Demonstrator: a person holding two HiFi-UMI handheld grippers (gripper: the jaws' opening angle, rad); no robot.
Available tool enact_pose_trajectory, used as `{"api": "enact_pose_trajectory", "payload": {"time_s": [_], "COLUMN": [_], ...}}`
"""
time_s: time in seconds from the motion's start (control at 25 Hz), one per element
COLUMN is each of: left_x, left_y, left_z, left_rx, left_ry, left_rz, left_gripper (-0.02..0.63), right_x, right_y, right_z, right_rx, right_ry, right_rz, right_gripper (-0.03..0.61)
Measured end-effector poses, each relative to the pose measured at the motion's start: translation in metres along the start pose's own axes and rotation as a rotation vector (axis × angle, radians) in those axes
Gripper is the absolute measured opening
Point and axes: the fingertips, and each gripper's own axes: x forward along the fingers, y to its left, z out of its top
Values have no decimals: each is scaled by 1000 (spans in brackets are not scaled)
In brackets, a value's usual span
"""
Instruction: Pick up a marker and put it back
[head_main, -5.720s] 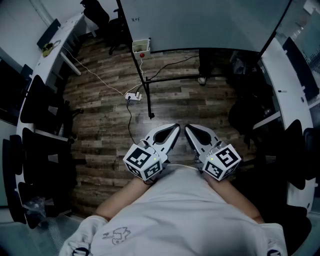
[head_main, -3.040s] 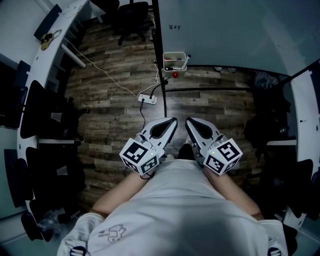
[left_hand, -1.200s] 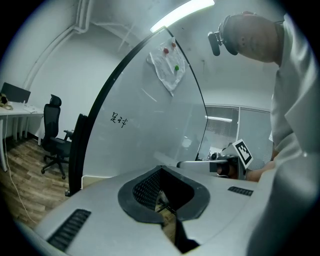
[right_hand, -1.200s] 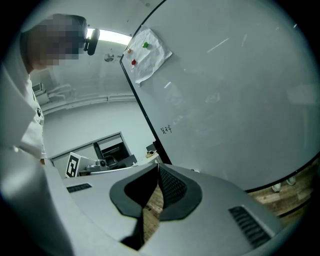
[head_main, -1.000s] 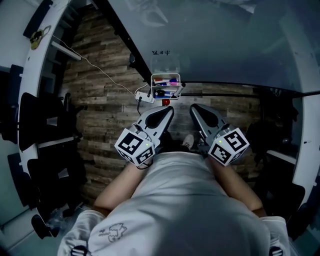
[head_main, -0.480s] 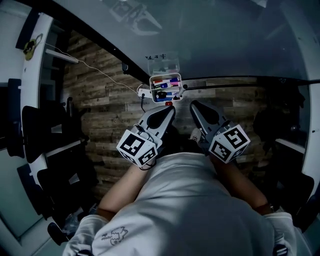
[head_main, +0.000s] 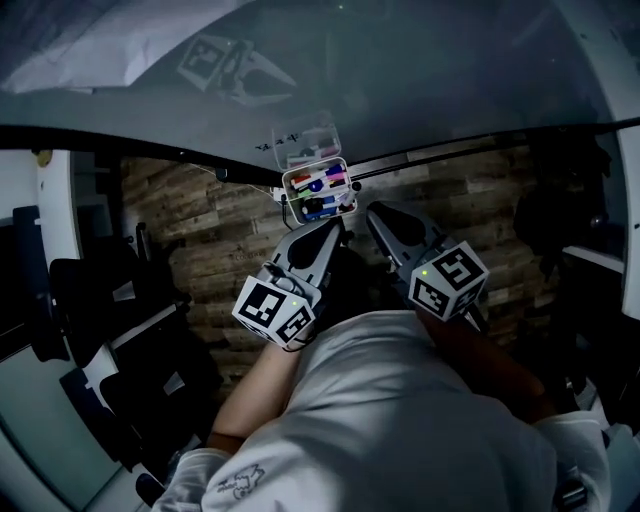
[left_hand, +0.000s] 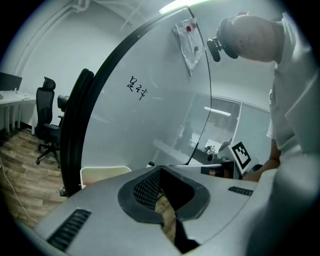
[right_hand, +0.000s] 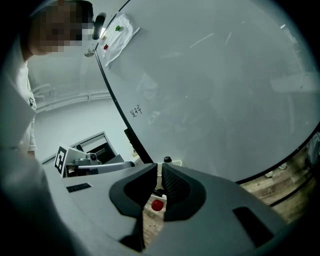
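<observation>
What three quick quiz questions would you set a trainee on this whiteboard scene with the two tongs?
1. True or false: the left tongs hold a marker.
2. Where do the markers lie? A: in the left tongs. B: in the tray on the whiteboard. C: in the right tongs.
3. What colour is the small round thing seen past the right tongs in the right gripper view?
Key: 1 false; 2 B; 3 red.
</observation>
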Motion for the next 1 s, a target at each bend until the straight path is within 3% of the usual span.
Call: {"api": "enact_pose_trajectory", "payload": {"time_s": [1.0], "left_x": [13], "left_y": [15], "left_z": [-8], "left_rx": [-14], "left_ry": [72], "left_rz": [-25], "left_gripper": [5], "right_x": [34], "right_y": [-19], "right_z": [2], "right_rx": [6], "right_ry": [-24], "right_rz": [-38], "right_gripper": [84]}}
